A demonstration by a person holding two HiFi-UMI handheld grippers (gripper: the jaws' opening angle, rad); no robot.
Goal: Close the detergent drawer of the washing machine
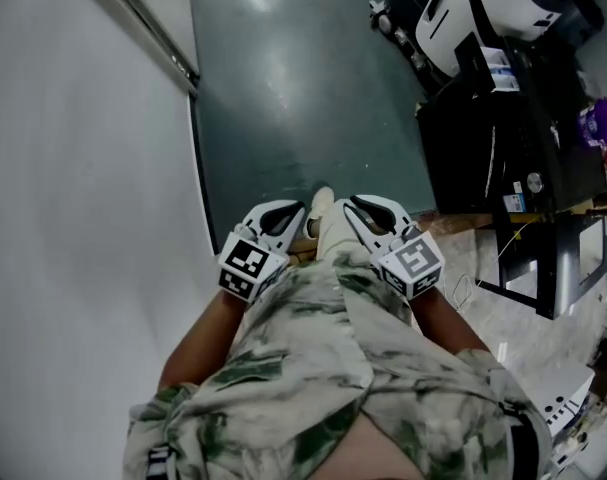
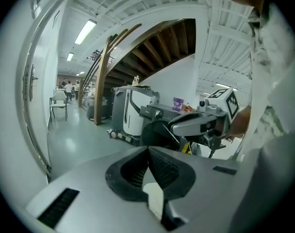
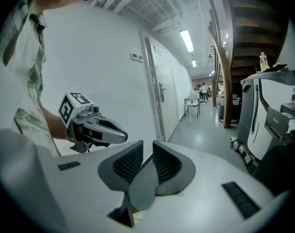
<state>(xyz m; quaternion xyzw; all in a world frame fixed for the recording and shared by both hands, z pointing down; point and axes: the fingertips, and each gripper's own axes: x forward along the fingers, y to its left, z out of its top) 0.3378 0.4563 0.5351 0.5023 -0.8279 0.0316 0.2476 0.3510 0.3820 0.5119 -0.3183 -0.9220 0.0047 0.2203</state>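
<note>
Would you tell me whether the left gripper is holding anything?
No, the left gripper has its jaws together with nothing between them.

Cannot tell apart the people point(image 2: 69, 85) far beyond the jaws of the left gripper point(image 2: 148, 150), up and left, too small at the corridor's end. Cannot name the purple thing point(image 2: 178, 102) above and just right of those jaws. Far beyond the jaws of the right gripper point(image 3: 146, 152), up and right, cannot identify a pale bottle-like shape point(image 3: 264, 60). Behind both pairs of jaws in the head view, see forearms half covered by the patterned shirt point(image 1: 313, 368), itself cut by the bottom edge. Ahead and right of the jaws, lose the white machine point(image 1: 483, 18) at the top edge.
</note>
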